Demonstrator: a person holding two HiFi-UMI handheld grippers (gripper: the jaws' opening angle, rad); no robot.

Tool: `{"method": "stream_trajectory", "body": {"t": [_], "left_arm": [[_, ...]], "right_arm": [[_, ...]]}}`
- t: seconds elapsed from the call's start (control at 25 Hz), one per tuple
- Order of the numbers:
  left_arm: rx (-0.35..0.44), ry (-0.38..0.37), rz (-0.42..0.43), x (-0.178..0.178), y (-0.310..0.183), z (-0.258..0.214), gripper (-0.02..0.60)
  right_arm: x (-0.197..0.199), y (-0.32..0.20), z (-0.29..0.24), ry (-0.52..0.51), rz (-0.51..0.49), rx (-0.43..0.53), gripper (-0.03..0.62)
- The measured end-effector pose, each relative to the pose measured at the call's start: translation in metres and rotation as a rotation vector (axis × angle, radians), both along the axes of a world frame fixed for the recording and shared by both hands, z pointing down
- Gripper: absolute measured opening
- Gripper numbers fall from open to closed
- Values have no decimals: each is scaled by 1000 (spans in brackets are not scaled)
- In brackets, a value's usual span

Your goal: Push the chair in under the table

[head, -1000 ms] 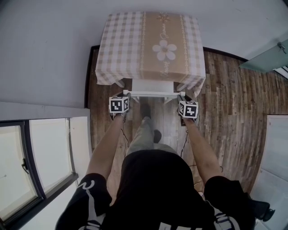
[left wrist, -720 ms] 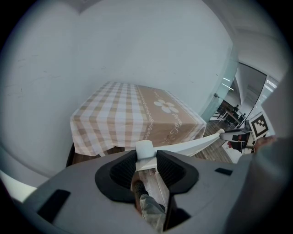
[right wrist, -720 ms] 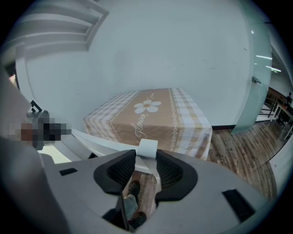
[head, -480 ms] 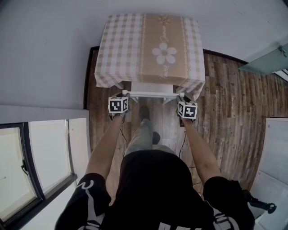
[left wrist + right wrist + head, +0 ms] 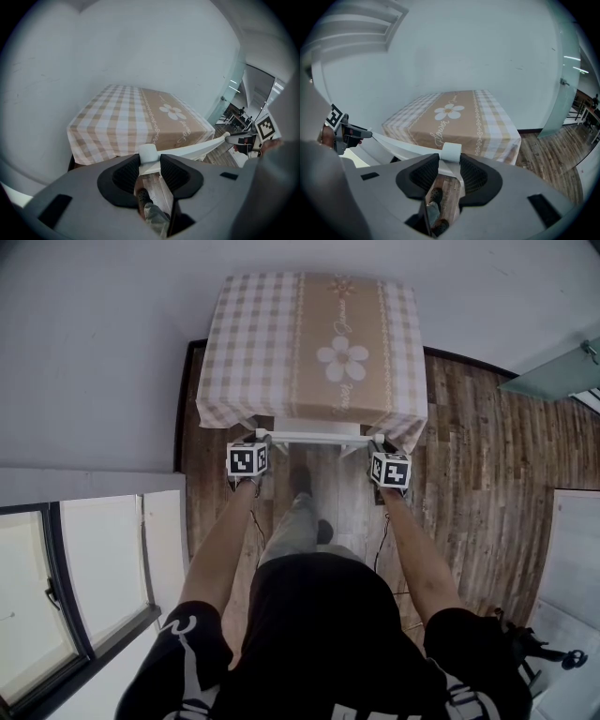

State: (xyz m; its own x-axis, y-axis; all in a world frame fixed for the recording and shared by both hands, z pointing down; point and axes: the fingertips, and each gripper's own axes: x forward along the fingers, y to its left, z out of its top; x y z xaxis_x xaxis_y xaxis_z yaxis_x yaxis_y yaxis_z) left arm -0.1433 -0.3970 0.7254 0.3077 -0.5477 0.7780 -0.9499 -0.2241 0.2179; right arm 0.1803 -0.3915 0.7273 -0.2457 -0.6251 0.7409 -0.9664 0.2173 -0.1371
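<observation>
The white chair (image 5: 314,438) stands on the near side of the surface (image 5: 253,334), its back rail lying across the head view just short of the hanging hem. Only a thin strip of seat shows between rail and hem; the rest is tucked out of sight beneath the cloth.

At each end of that rail a round-topped corner post rises, and each post sits in a claw. The left claw (image 5: 149,164) is closed on the left post, with both dark ribbed pads (image 5: 127,174) against its sides. The right claw (image 5: 450,164) grips the right post in the same way. Both claws angle downward and forward, and the marker cubes sit just behind the rail at either end.

The surface is draped in a tablecloth (image 5: 375,315) — beige and white check at the sides, with a tan band down the middle bearing a white flower (image 5: 342,357). Its far edge stands against a pale wall (image 5: 94,334).

Below the chair lies a dark wooden plank floor (image 5: 469,456). The person's arms reach straight out to the claws, and one leg steps forward with a dark shoe (image 5: 300,479) close behind the chair. A window (image 5: 56,587) shows at the lower left of the head view.
</observation>
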Motion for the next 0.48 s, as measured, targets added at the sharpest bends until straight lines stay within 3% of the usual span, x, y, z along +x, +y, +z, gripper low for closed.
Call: {"method": "stream_trajectory", "body": {"t": [0.48], "left_arm": [[6,-14,-9,-3,-24,-3,146]], "right_arm": [[-3,-21,-1,-7,-13,3,144]]}}
